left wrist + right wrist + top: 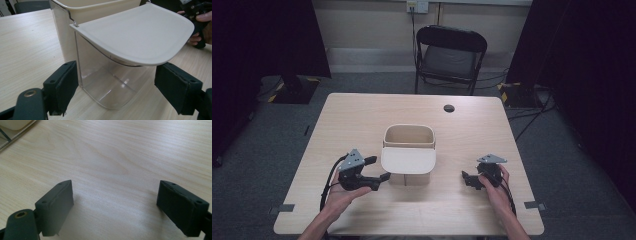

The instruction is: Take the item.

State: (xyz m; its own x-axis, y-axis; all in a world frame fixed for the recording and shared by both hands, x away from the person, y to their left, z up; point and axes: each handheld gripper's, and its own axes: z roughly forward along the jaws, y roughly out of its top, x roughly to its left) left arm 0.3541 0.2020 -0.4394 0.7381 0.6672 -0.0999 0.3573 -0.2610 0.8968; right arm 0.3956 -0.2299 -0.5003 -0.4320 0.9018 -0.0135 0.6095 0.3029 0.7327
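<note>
A cream bin (pixel 409 137) stands in the middle of the wooden table (pixel 362 115), its flat lid (pixel 408 160) swung out toward me over a clear plastic front section (pixel 107 82). The lid (pixel 140 35) lies level above that clear part. My left gripper (pixel 378 169) is open just left of the bin's front, jaws pointing right at it; in the left gripper view the clear section sits between and beyond the pads. My right gripper (pixel 466 179) is open to the right of the bin, held low over bare wood (pixel 120 162).
A black folding chair (pixel 450 55) stands behind the table. A round cable hole (pixel 449 108) is near the far edge. Dark curtains hang at both sides, with cables on the floor at right. Grey tape marks (pixel 536 205) sit at the near corners.
</note>
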